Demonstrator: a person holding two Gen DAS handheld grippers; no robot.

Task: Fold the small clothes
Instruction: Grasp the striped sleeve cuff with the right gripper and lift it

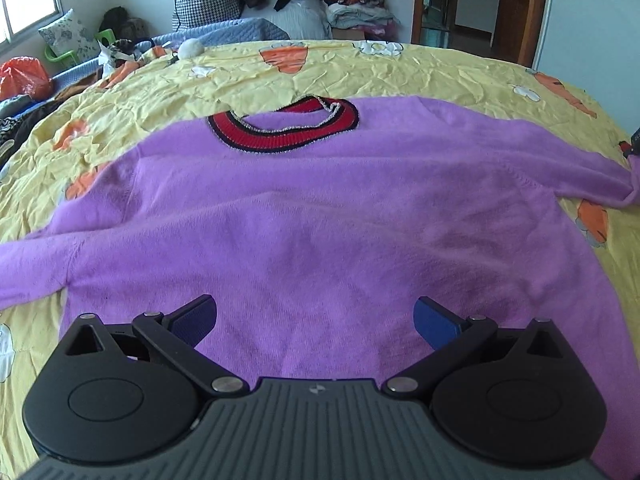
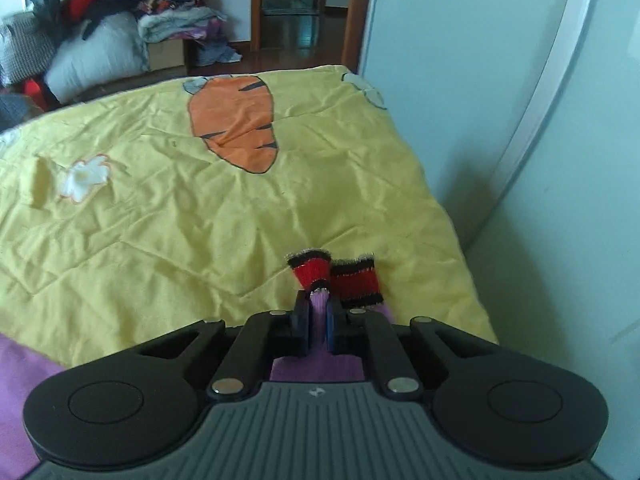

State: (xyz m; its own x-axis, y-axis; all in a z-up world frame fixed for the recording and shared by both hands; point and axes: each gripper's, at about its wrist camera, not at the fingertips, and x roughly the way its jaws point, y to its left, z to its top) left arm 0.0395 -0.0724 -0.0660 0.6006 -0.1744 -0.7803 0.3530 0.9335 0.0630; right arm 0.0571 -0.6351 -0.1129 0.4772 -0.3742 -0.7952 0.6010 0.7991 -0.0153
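One sleeve cuff (image 2: 352, 282), near the bed (image 2: 160, 220)'s right edge, is pinched tight in my right gripper (image 2: 318, 320); my left gripper (image 1: 316, 320) hovers wide open, empty, above the sweater (image 1: 320, 200)'s hem.

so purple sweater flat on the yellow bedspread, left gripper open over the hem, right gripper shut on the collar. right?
Not the collar. The right wrist view shows the right gripper shut on the sleeve by its red-and-black cuff. The collar lies untouched. The rest holds.

Fuzzy knit purple sweater (image 1: 320, 216), ribbed red collar (image 1: 280, 132); crinkled yellow cloth bedspread (image 2: 160, 220); matt black plastic claw (image 2: 317, 320).
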